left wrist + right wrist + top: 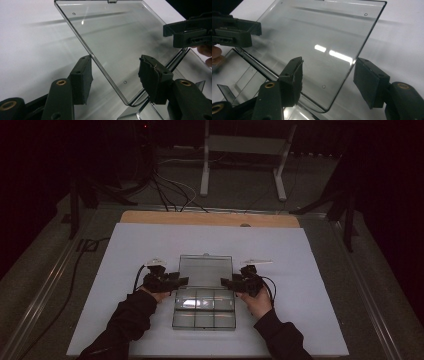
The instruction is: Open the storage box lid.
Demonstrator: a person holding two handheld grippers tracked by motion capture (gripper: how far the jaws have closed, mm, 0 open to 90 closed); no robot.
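Observation:
A clear plastic compartment box (204, 312) lies on the white sheet with its lid (206, 270) swung open away from me. My left gripper (176, 281) is at the lid's left edge and my right gripper (228, 281) at its right edge, both near the hinge. In the left gripper view the lid's edge (105, 72) runs between the spread jaws of the left gripper (116, 80) without being pinched. In the right gripper view the lid's corner (332, 100) sits between the jaws of the right gripper (329, 82), with a gap at the right pad.
The white sheet (125, 270) covers a wooden tabletop (150, 217) framed by metal rails. On the floor behind it are a white stand (245, 150), loose cables (170, 190) and dark tripod legs (345, 205).

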